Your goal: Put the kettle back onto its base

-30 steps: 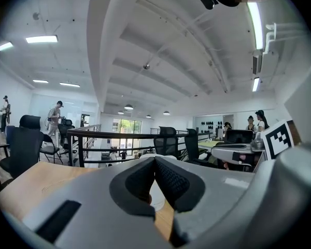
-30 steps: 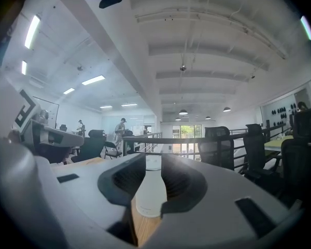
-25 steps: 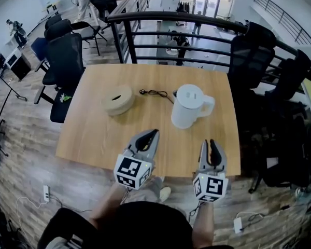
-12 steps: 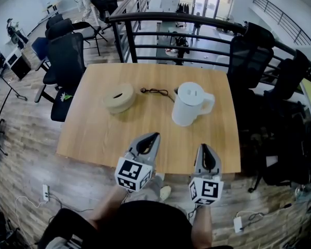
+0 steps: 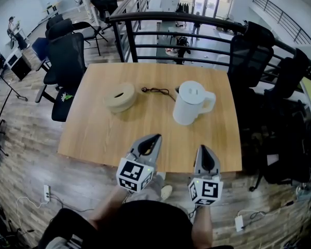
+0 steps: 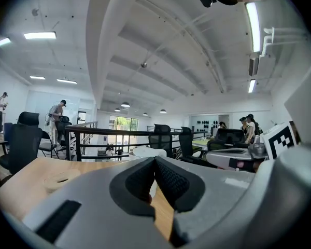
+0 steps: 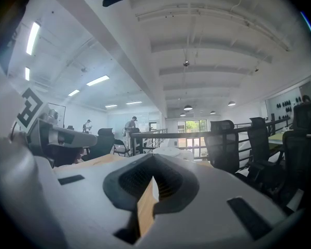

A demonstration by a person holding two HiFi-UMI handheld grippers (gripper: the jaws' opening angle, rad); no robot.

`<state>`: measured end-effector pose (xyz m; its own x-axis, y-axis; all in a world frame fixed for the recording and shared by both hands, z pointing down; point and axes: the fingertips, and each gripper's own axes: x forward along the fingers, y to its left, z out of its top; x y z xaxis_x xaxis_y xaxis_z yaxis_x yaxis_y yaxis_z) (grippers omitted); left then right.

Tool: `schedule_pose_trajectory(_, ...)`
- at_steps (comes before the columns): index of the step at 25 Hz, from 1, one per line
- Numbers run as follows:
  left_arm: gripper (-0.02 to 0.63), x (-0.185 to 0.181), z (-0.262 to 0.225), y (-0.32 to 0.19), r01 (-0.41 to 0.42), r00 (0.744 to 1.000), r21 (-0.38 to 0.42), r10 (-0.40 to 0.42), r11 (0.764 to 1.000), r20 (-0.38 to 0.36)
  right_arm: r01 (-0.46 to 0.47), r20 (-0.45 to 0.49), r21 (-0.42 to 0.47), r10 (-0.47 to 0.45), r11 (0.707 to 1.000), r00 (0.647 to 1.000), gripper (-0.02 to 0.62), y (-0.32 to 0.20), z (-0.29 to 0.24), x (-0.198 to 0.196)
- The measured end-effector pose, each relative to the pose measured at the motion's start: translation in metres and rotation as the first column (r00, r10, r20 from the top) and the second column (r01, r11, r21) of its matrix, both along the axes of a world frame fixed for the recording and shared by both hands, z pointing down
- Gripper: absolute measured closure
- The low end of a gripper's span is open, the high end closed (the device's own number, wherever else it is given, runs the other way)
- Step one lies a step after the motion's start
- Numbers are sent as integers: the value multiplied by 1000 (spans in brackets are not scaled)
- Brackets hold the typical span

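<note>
Wooden table (image 5: 93, 134) carries the white kettle (image 5: 192, 102) right of centre, a black cord (image 5: 155, 92) reaching its foot; whatever it stands on is hidden. Near the front edge, my left gripper (image 5: 155, 138) and right gripper (image 5: 204, 149) are both clenched, empty.

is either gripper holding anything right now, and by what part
Nothing is held. The left gripper and right gripper are both shut and empty, well short of the kettle.
</note>
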<state>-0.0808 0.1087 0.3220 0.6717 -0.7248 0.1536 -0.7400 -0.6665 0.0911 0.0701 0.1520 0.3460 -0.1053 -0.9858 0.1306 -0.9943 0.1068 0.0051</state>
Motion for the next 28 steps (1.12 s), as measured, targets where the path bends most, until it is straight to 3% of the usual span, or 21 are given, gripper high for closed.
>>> schedule_pose_trajectory(19,604,8,1,2,-12,1000,1,12,1000,3,-4,0,19,4,1000,1000,598,2,-1,8)
schedule_pose_trajectory(28,604,7,1,3,-11,1000,-4,11,1000,1,5,-6,-14,-5,1000,1000,598,5,4,6)
